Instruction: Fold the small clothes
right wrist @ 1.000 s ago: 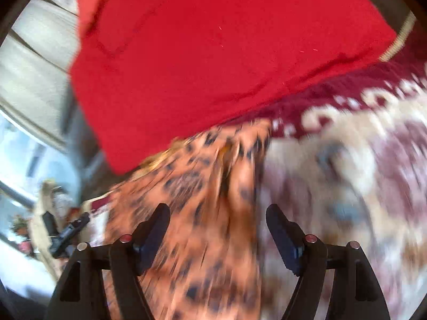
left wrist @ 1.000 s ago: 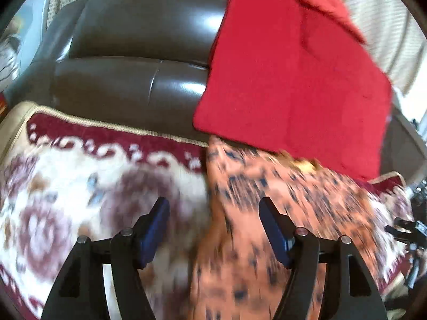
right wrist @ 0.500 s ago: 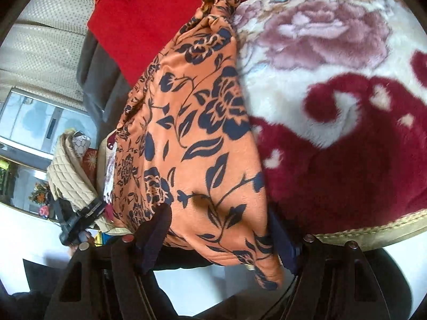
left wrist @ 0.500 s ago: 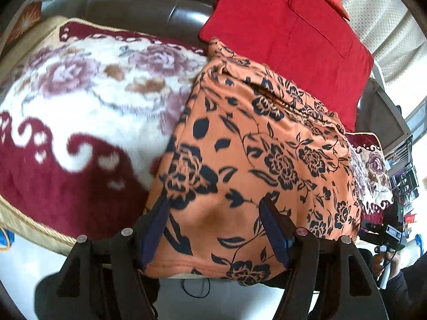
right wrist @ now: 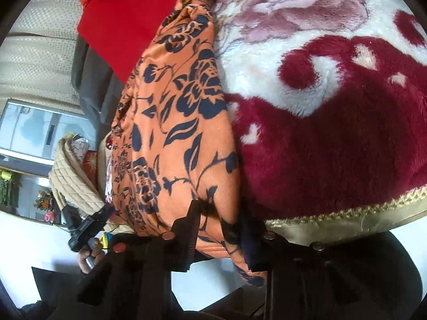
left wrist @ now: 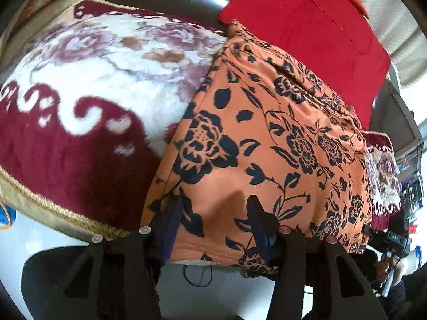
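Two tools are closing on the near hem of one orange floral garment (left wrist: 267, 138), which is lying on the plush blanket (left wrist: 80, 138) with its hem hanging over the front edge. Our left tool (left wrist: 213, 221) is narrowing around a pinch of the hem, cloth between its jaws; our right tool (right wrist: 220, 229) is narrowing too, at the other corner (right wrist: 213, 213), cloth bunching between its jaws. To fold well, we are judging that both pinches should catch every layer at the same depth, then lift together and carry the hem evenly toward the far edge, keeping the cloth taut between us. We are counting one orange garment, one red cloth (left wrist: 307, 34) behind it, and one blanket.
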`<state>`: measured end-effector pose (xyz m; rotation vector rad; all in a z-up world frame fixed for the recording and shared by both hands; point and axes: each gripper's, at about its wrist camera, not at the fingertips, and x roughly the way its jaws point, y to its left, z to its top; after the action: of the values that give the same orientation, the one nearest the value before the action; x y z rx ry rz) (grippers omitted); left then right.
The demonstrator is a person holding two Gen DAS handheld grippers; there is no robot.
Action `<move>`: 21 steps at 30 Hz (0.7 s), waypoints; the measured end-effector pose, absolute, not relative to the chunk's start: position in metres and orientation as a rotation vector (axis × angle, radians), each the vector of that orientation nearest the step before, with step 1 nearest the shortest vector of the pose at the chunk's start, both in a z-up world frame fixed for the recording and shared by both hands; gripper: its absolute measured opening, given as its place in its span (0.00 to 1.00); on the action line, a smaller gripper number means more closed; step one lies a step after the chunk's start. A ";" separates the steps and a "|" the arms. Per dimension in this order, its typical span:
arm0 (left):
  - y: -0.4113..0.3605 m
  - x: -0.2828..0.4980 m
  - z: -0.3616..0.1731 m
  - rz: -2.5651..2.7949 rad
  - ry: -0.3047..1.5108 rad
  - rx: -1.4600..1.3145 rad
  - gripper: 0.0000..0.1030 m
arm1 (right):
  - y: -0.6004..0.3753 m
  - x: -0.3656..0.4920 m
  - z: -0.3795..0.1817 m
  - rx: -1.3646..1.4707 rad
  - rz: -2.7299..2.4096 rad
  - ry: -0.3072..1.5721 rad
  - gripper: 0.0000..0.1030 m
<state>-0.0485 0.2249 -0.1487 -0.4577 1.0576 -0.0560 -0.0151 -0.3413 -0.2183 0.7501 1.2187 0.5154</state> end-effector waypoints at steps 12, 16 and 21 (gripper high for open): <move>0.228 -0.042 -0.161 0.027 1.111 -0.384 0.40 | -0.348 -0.012 -0.218 0.747 0.519 1.232 0.32; 0.234 -0.048 -0.144 -0.045 1.098 -0.453 0.05 | -0.344 -0.013 -0.215 0.729 0.536 1.257 0.07; 0.241 -0.059 -0.102 -0.115 0.975 -0.481 0.06 | -0.350 -0.018 -0.179 0.758 0.596 1.172 0.07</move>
<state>-0.0594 0.2406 -0.1025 -0.4814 0.9750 -0.1145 -0.0183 -0.3503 -0.1788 0.7580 1.1721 0.5958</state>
